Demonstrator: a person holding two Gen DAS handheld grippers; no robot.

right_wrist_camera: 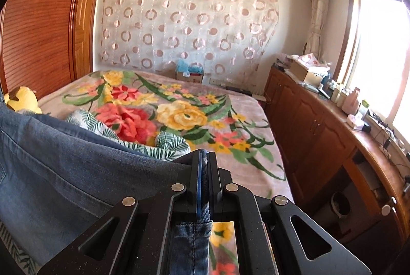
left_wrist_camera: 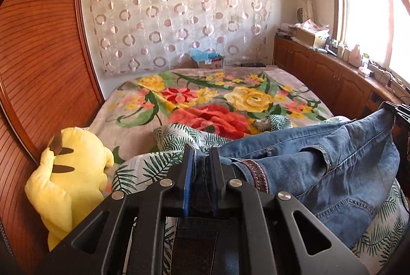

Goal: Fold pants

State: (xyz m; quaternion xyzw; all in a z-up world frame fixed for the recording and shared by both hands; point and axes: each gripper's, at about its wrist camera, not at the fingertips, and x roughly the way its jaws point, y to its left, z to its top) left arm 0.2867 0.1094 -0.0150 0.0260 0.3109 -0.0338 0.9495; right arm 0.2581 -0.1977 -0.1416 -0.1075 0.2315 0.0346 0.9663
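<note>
A pair of blue denim pants (left_wrist_camera: 320, 162) hangs stretched between my two grippers above the bed. My left gripper (left_wrist_camera: 202, 154) is shut on the waistband end, near a brown patterned belt strip (left_wrist_camera: 256, 172). At the far right edge of the left wrist view the other gripper (left_wrist_camera: 399, 112) pinches the denim's far end. In the right wrist view my right gripper (right_wrist_camera: 204, 157) is shut on a denim edge, and the rest of the pants (right_wrist_camera: 64, 172) sags away to the left.
The bed carries a floral blanket (left_wrist_camera: 205, 98) and a leaf-print sheet (left_wrist_camera: 143, 167). A yellow plush toy (left_wrist_camera: 69, 172) lies at the bed's left, against a wooden wardrobe (left_wrist_camera: 38, 69). Low wooden cabinets (right_wrist_camera: 320, 131) with clutter run along the right under a window.
</note>
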